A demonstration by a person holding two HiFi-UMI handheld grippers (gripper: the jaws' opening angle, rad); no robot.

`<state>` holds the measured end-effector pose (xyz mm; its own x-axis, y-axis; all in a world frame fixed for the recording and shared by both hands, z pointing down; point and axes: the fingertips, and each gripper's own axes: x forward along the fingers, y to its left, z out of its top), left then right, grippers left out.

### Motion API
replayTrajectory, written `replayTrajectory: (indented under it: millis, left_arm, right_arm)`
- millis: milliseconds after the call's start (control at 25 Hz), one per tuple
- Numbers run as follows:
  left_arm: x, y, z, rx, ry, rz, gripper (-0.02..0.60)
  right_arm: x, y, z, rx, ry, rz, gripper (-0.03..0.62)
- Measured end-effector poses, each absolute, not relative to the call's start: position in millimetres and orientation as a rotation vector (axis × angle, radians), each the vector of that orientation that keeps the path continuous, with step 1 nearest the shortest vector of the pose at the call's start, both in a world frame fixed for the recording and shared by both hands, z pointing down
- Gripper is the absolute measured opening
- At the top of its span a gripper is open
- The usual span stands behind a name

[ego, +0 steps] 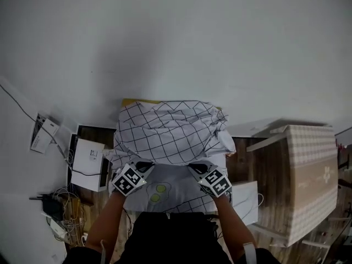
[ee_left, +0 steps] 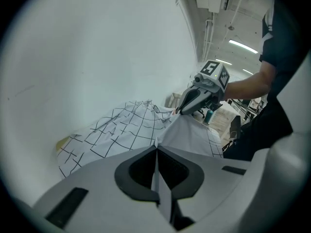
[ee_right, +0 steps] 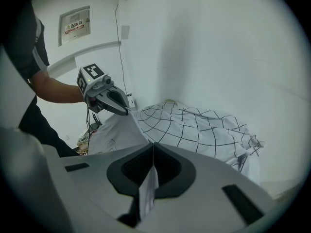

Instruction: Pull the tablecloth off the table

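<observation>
The left tool [ego: 145, 166] and right tool [ego: 196, 166] are each clenched on the near edge of the checked cloth [ego: 165, 130], with the fabric pinched thin between closed jaws. The cloth lies bunched over the surface [ego: 131, 100] by the white wall [ego: 176, 37]. Its near edge is raised and stretched between the two tools.

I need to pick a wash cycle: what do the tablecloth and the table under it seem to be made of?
The tablecloth looks like thin woven fabric, matte white with black grid lines: it bunches and drapes in soft folds. The table shows only a tan edge, perhaps wood or board; the rest is covered.
</observation>
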<state>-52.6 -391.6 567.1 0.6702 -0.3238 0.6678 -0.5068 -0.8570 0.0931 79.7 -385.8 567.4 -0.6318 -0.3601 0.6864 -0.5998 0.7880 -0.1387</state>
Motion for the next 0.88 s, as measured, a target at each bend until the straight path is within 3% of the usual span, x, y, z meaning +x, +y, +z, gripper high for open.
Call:
replayTrajectory:
  millis: [880]
  left_arm:
    - [-40.7,-441.0,417.1,2.932,-0.81,0.857,0.012]
  right_arm:
    - [92.4,-430.7,420.9,0.864,-2.435,0.147,0.02]
